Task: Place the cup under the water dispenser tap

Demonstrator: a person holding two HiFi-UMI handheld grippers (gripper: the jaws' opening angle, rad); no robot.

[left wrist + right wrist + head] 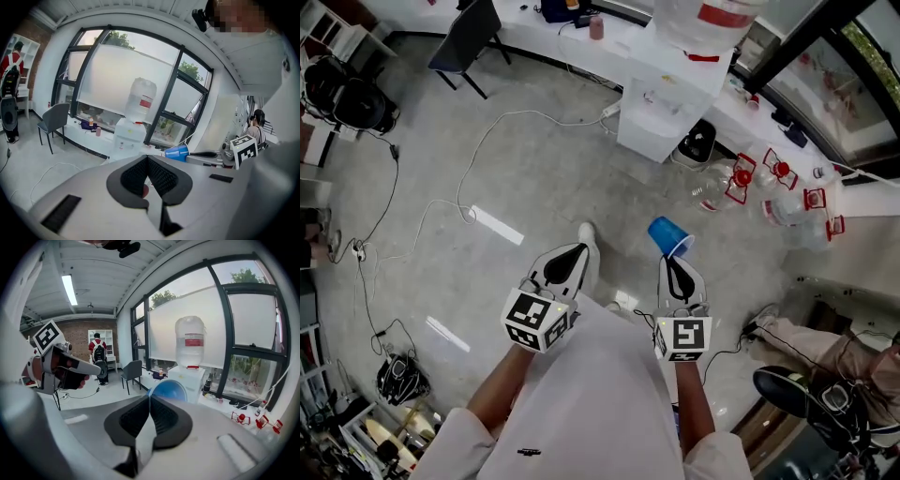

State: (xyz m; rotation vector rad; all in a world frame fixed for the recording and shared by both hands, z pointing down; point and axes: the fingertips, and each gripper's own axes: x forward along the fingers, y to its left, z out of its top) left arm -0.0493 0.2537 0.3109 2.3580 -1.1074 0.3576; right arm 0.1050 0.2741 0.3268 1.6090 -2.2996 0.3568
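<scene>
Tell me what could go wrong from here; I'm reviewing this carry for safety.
The right gripper pinches the blue cup only at its rim, so it may slip or crumple. A white cable lies across the floor before the water dispenser, a possible trip.

Arms extended, left hand-held gripper (pixel 578 249) closed empty, right hand-held gripper (pixel 673 260) pinching a cup (pixel 668 234).

Open floor (pixel 525 178) before water dispenser (pixel 667 108)

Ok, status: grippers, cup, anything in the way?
Right gripper shut on blue plastic cup. Left gripper shut, empty. White water dispenser ahead, cup not under tap. White cable left of path.
</scene>
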